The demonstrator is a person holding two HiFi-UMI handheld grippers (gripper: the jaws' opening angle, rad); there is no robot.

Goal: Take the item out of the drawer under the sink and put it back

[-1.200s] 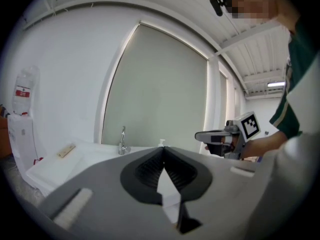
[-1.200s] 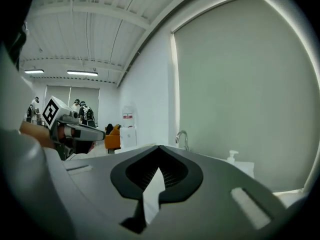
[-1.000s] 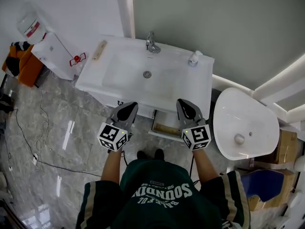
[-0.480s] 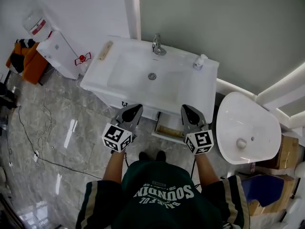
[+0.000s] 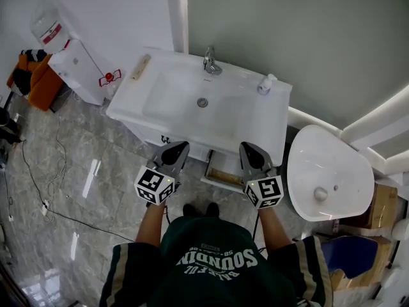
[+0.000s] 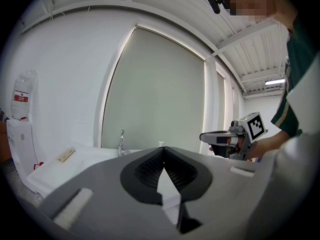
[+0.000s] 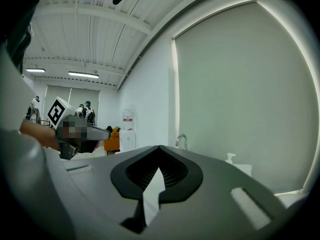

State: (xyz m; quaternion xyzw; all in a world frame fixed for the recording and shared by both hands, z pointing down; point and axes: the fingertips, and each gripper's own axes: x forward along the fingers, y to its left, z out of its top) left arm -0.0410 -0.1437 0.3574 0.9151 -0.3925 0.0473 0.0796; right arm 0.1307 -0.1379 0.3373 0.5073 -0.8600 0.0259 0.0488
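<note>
In the head view a white sink vanity (image 5: 160, 88) stands in front of me. Under its front edge a drawer (image 5: 223, 176) is pulled partly out, and a tan surface shows inside it. My left gripper (image 5: 177, 148) hovers left of the drawer, near the vanity's front edge, jaws shut and empty. My right gripper (image 5: 246, 148) hovers over the drawer's right end, also shut and empty. In the left gripper view the jaws (image 6: 162, 149) meet at the tip. So do those in the right gripper view (image 7: 159, 148). Neither gripper touches the drawer.
A faucet (image 5: 209, 61), a soap dispenser (image 5: 263, 84) and a wooden bar (image 5: 141, 66) sit on the sink's rim. A white toilet (image 5: 326, 174) stands to the right, with cardboard boxes (image 5: 382, 207) beyond it. A water dispenser (image 5: 56, 43) and floor cables (image 5: 39, 190) are at the left.
The head view has shifted slightly. Both grippers stay shut, in the same place before the vanity and the open drawer.
</note>
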